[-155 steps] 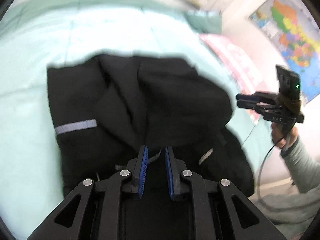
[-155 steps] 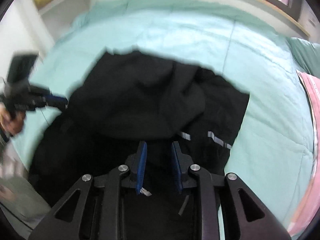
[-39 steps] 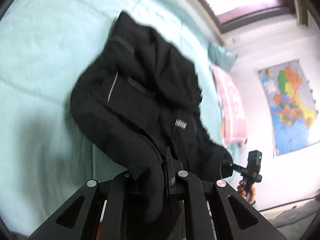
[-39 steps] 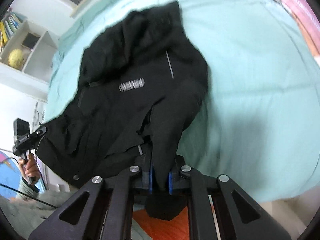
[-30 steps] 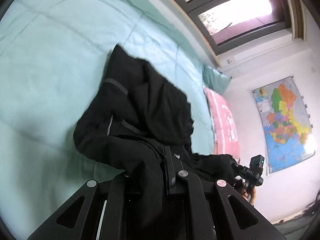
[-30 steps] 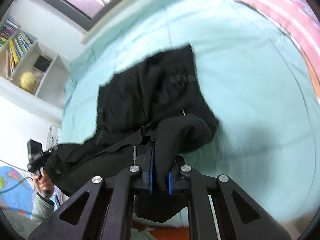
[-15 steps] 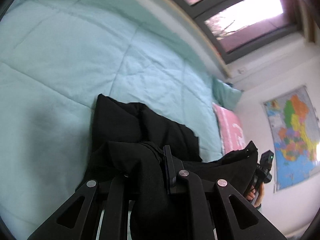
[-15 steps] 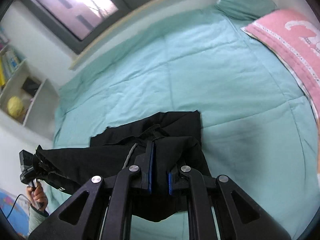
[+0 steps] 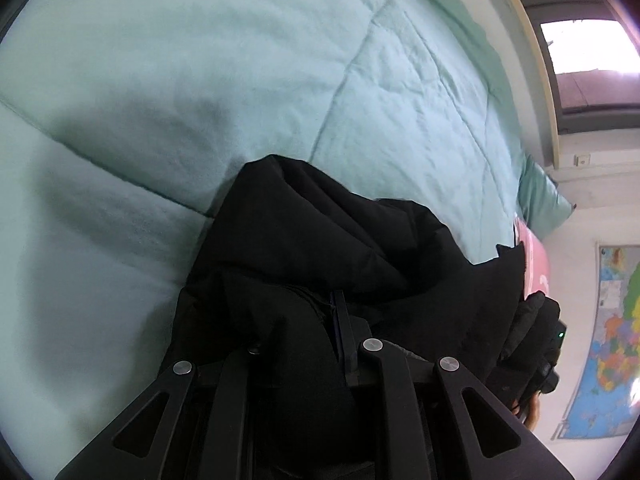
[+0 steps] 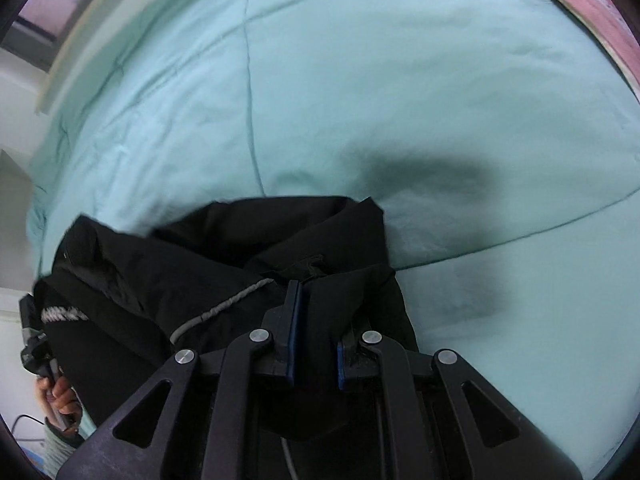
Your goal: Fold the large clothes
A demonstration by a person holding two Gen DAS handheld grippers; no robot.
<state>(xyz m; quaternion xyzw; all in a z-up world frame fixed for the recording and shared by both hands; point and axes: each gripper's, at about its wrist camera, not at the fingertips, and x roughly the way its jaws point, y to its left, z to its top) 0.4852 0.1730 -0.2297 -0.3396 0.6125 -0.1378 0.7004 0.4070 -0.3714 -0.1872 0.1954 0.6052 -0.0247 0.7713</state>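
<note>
A large black jacket (image 9: 320, 232) hangs bunched between my two grippers over the mint green quilt (image 9: 200, 60). My left gripper (image 9: 328, 320) is shut on one edge of the jacket, cloth covering its left finger. My right gripper (image 10: 314, 312) is shut on another edge of the jacket (image 10: 224, 248), near a grey reflective stripe (image 10: 224, 306). The right gripper shows at the right edge of the left wrist view (image 9: 548, 360), half hidden by cloth. The left gripper shows at the left edge of the right wrist view (image 10: 36, 340).
The quilt (image 10: 400, 80) fills most of both views. A pink pillow (image 9: 534, 256) and a green pillow (image 9: 540, 204) lie at the head of the bed. A window (image 9: 592, 40) and a wall map (image 9: 608, 340) are beyond.
Both grippers have carried the jacket forward over the bed and tipped down towards the quilt. The garment has bunched up closer under the fingers.
</note>
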